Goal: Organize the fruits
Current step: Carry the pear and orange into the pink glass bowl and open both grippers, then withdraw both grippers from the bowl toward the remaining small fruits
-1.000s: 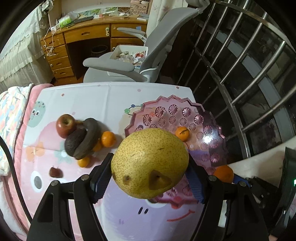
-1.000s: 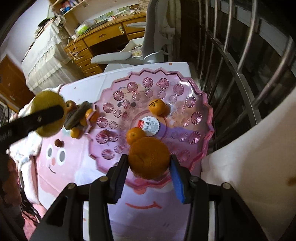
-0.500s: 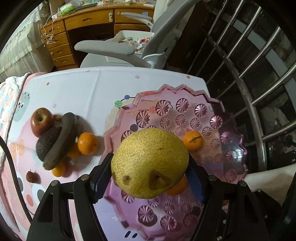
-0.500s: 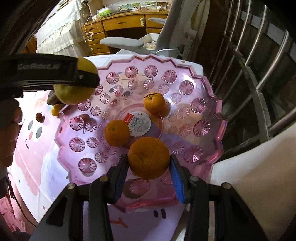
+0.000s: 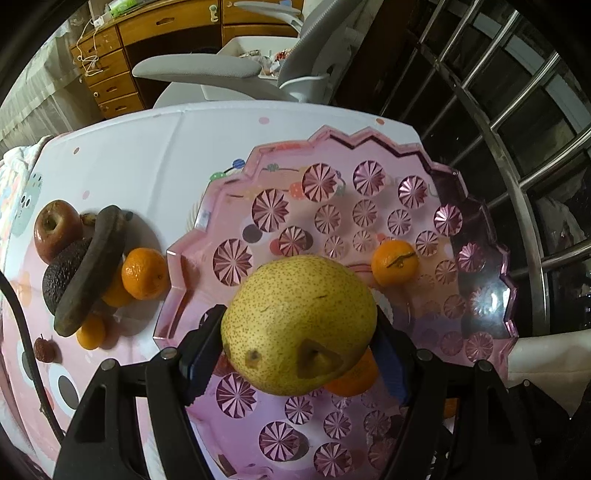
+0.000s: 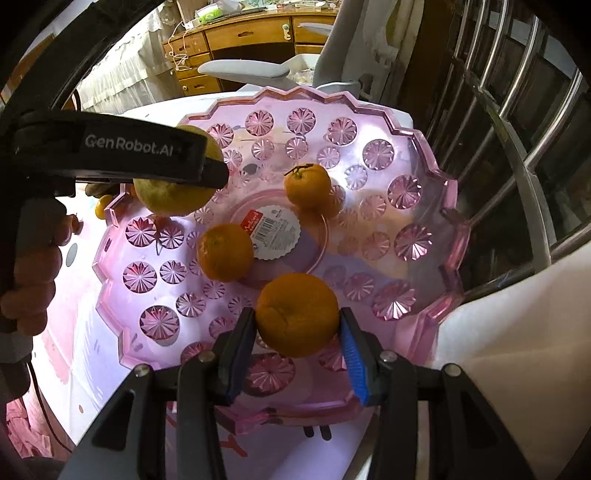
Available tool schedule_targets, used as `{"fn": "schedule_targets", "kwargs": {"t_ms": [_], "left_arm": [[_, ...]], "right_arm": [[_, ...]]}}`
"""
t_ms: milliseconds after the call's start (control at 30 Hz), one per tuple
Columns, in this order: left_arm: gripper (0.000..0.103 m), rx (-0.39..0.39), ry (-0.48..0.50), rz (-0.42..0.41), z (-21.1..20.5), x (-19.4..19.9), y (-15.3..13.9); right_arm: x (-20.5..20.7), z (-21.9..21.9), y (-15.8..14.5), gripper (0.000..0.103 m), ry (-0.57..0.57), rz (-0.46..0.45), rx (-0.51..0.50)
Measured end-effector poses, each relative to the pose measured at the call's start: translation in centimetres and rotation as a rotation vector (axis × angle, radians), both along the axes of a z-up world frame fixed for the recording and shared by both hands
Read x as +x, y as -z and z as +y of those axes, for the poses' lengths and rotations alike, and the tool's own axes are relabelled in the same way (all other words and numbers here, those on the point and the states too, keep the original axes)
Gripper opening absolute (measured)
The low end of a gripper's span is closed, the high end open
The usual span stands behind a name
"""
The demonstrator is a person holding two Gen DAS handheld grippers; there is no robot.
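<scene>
My left gripper is shut on a yellow pear and holds it above the left part of the pink scalloped tray. My right gripper is shut on an orange above the tray's near part. Two mandarins lie in the tray. The left gripper and pear also show in the right wrist view. Left of the tray on the table lie an apple, an avocado, a dark banana and mandarins.
A small dark red fruit lies near the table's left front. A grey office chair and wooden desk stand beyond the table. A metal railing runs along the right. A white cloth lies right of the tray.
Both grippers have moved forward over the tray with their fruit still held. The pear now hangs over the tray's left part, the orange over its near part.
</scene>
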State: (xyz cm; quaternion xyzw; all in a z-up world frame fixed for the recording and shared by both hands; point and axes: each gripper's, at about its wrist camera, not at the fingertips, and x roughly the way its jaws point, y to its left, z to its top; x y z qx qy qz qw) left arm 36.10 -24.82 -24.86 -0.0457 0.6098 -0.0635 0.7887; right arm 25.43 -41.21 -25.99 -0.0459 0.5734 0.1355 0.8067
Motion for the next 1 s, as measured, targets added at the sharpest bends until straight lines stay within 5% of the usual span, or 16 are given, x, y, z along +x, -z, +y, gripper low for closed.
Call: {"fn": "schedule_targets", "kwargs": {"t_ms": [167,533,1000], "left_arm": [[0.088,-0.046,-0.014,-0.058,0.9,-0.7,-1.5],[0.088,-0.099,-0.019,-0.125,4.8,-4.0,-5.9],[0.088,-0.113,0.038,-0.065,15.2,-12.2,-7.5]], "right_arm": [[-0.1,0.1,-0.4,0.049,0.019,0.006,0.014],[-1.1,1.1,-2.9,0.056,0.094,-0.019,0.035],[-7.1,6.8,-5.8,0.057,0.292,-0.039,0.103]]}}
